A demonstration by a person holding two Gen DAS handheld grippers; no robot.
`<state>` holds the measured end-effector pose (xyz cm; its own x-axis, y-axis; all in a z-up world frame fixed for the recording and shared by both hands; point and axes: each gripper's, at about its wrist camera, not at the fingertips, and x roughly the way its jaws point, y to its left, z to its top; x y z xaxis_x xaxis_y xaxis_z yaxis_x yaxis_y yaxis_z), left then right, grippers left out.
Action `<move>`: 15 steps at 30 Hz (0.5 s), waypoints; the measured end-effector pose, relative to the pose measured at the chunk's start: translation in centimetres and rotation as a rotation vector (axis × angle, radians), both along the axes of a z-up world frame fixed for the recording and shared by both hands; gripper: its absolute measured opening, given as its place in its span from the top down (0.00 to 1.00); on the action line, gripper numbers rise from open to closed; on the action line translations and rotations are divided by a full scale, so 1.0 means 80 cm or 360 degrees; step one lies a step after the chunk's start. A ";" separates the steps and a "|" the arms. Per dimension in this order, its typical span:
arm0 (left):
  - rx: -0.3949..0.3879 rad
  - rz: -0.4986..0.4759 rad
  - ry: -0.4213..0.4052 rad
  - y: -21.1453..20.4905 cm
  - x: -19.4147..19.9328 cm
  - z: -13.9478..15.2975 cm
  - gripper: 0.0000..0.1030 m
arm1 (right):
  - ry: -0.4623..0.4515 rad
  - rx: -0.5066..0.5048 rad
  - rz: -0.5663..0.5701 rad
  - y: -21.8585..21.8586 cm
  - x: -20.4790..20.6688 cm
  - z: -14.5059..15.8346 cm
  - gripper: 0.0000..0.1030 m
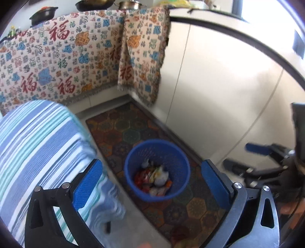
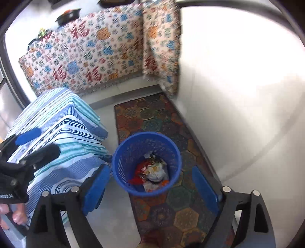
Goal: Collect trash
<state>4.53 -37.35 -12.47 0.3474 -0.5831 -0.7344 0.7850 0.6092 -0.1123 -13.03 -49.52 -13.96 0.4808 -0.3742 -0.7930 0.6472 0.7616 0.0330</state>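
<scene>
1. Both views look down at a blue basket (image 1: 157, 169) standing on a patterned rug (image 1: 122, 129), low in the middle of each frame, with crumpled trash (image 1: 155, 178) lying in its bottom.
2. The left claw (image 1: 152, 185) stands wide open with nothing between its blue pads; the basket shows in the gap below.
3. The right claw (image 2: 150, 188) is likewise spread wide and empty.
4. Only the left wrist view shows pots (image 1: 91, 4) along the top edge, and the right claw at the right edge.
5. Only the right wrist view shows the left claw at the left edge over the striped cloth (image 2: 57, 133), with fingers (image 2: 18, 216) of a hand at lower left.
6. A patterned blanket (image 1: 63, 61) hangs across the upper left in both.
</scene>
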 end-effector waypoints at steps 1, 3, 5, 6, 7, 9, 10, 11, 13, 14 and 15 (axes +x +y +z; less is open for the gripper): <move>0.0030 0.0024 0.0001 0.010 -0.007 0.002 0.00 | 0.0000 -0.0023 -0.0050 0.012 -0.015 0.006 0.06; 0.0060 0.0067 -0.0027 0.028 -0.022 0.007 0.00 | -0.0021 -0.0042 -0.0108 0.042 -0.044 0.018 0.00; 0.0100 0.0068 -0.0032 0.045 -0.040 0.014 0.00 | -0.0020 -0.0069 -0.0117 0.074 -0.068 0.030 0.00; 0.0113 0.0078 -0.0043 0.050 -0.046 0.016 0.00 | -0.0017 -0.0076 -0.0119 0.084 -0.075 0.035 0.00; 0.0117 0.0092 -0.0060 0.053 -0.053 0.019 0.00 | -0.0020 -0.0072 -0.0119 0.097 -0.085 0.039 0.00; 0.0170 0.0108 -0.0118 0.055 -0.067 0.024 0.00 | -0.0044 -0.0056 -0.0130 0.109 -0.097 0.047 0.00; 0.0195 0.0106 -0.0161 0.054 -0.074 0.026 0.00 | -0.0057 -0.0059 -0.0132 0.114 -0.101 0.052 0.00; 0.0197 0.0094 -0.0197 0.055 -0.081 0.029 0.00 | -0.0071 -0.0077 -0.0131 0.118 -0.103 0.057 0.00; 0.0170 0.0069 -0.0177 0.063 -0.085 0.032 0.00 | -0.0074 -0.0129 -0.0142 0.123 -0.108 0.067 0.00; 0.0157 0.0064 -0.0153 0.065 -0.085 0.034 0.00 | -0.0078 -0.0141 -0.0144 0.127 -0.111 0.073 0.00; 0.0143 0.0063 -0.0140 0.070 -0.086 0.037 0.00 | -0.0084 -0.0151 -0.0151 0.128 -0.114 0.076 0.00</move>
<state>-2.36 -31.77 -9.53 0.4342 -0.5008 -0.7488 0.7644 0.6446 0.0122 -22.12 -39.31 -7.84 0.4799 -0.4923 -0.7262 0.7158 0.6983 -0.0003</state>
